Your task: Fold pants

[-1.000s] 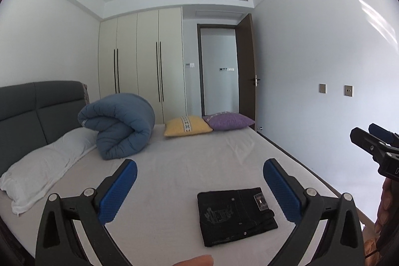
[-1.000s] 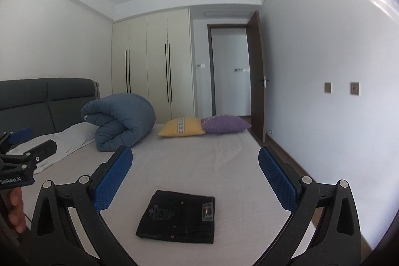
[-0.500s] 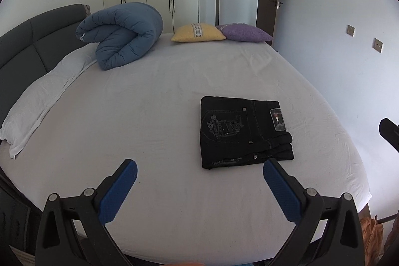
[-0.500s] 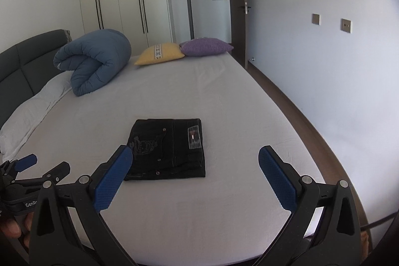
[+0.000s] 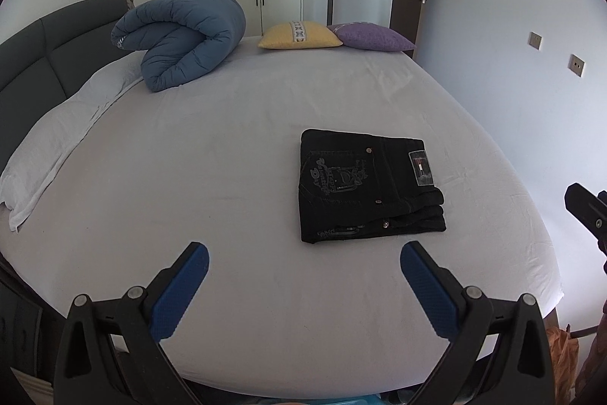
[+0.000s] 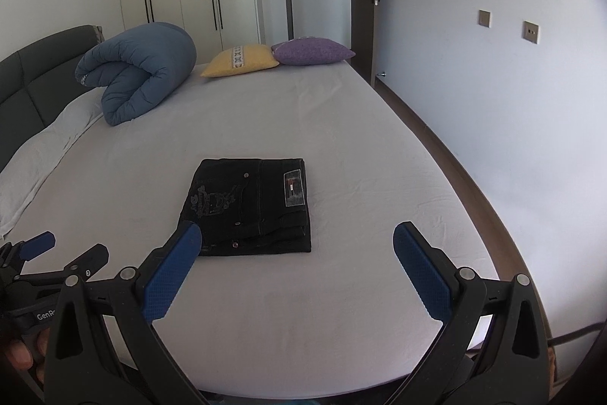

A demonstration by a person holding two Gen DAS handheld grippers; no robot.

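The pants [image 5: 370, 186] lie on the bed [image 5: 227, 147] as a compact folded stack, ahead of both sets of jaws. The left gripper [image 5: 303, 268] and right gripper [image 6: 296, 249] stand spread wide, holding nothing. Folding looks complete; next likely calls only for backing away without disturbing the stack.
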